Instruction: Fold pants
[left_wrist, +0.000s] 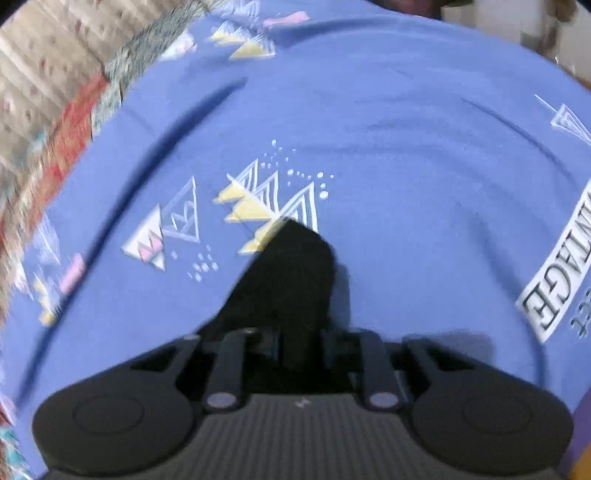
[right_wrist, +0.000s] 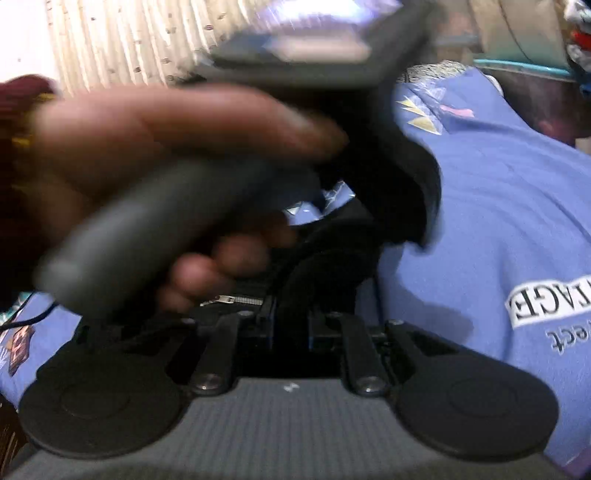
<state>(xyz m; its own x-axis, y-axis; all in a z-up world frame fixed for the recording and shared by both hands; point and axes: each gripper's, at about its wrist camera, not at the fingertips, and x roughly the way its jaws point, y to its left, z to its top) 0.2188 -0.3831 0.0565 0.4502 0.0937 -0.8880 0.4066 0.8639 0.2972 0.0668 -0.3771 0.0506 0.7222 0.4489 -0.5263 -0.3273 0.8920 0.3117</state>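
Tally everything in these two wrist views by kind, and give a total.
grippers: 2, the left gripper and the right gripper
blue printed pants: 1
hand, holding the left gripper: 1
patterned bedding: 1
total: 5

A home bedroom: printed blue bedsheet (left_wrist: 388, 129), patterned blanket (left_wrist: 55, 110), pale curtain (right_wrist: 129, 37).

White box label (left_wrist: 561, 284) reading "…TAGE", upside down, on blue printed sheet (left_wrist: 388, 147), right edge of frame
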